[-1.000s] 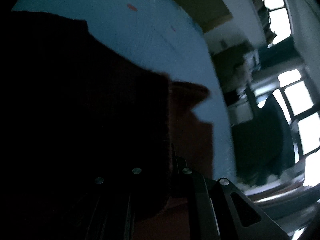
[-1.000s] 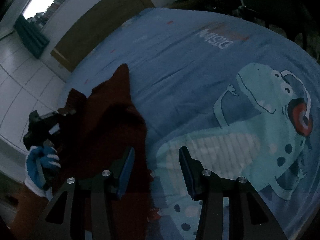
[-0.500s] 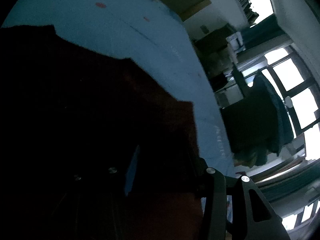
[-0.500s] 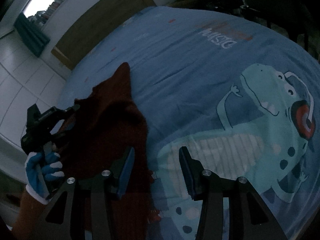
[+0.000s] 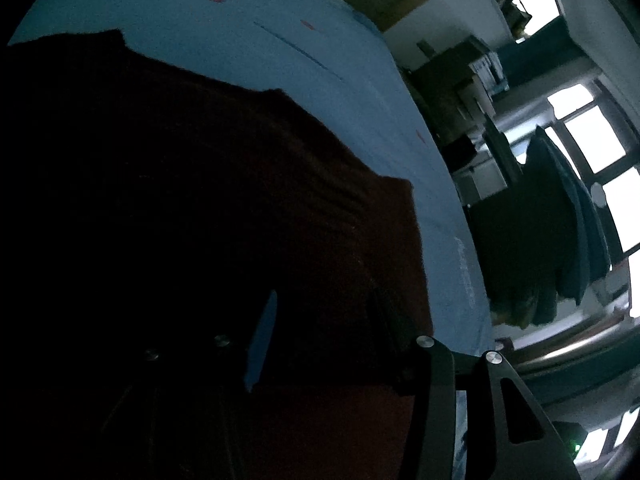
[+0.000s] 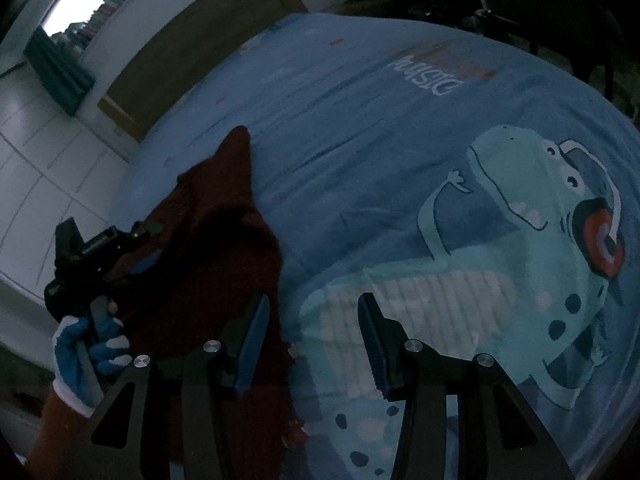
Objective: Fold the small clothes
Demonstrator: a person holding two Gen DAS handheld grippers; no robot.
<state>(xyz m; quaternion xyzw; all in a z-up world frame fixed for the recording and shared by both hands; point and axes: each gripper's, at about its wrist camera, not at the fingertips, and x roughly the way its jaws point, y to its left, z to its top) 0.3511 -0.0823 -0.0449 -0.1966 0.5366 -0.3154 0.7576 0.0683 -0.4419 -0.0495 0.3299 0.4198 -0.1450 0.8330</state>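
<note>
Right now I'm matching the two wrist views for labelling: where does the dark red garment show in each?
Left wrist: the dark red garment fills the left and centre, draped over the near jaws.
Right wrist: it lies at left centre, beside the left gripper.
Shared landmark: the blue bedsheet beneath it.

Left wrist view: pressed close against the dark red garment, bed towards 12 o'clock.
Right wrist view: higher, looking down the bed, garment at 9 o'clock.
Shared: garment, bed.
</note>
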